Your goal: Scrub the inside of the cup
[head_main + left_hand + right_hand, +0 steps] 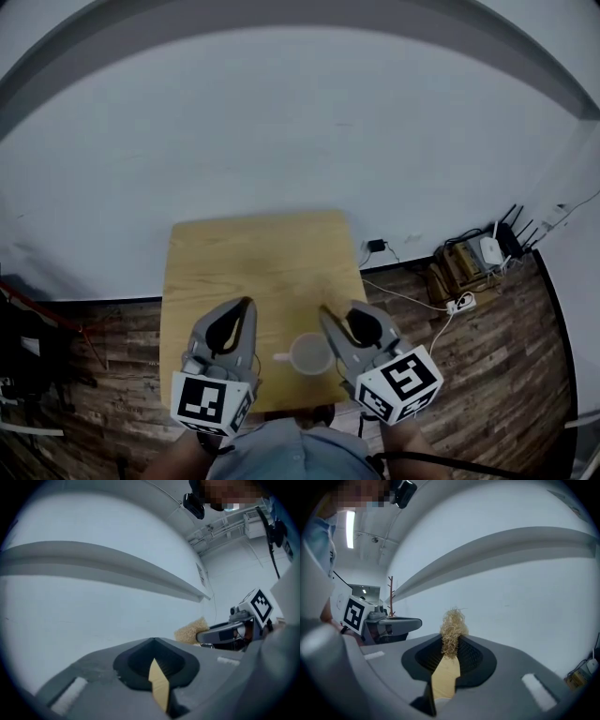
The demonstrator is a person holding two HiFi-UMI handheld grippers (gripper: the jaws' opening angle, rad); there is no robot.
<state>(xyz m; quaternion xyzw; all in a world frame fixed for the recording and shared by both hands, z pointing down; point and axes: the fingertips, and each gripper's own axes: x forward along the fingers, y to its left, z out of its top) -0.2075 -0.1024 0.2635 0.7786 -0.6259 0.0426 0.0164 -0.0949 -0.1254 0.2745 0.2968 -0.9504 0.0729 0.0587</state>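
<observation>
i judge the scrubbing not yet begun. my right gripper [325, 309] is pinching a tuft of straw-coloured scrubber [453, 632], and my left gripper [247, 302] is pressed together on nothing. the white cup [310, 354] stands on the wooden table [253, 253] near its front edge, between and below both grippers, touched by neither, with its handle toward the left one. next, i'd steady the cup with the left gripper and lower the tuft inside.

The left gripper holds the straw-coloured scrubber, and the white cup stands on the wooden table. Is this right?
Not quite: the right gripper holds the scrubber, as the right gripper view shows; the left gripper is shut on nothing. The cup does stand on the table.
</observation>
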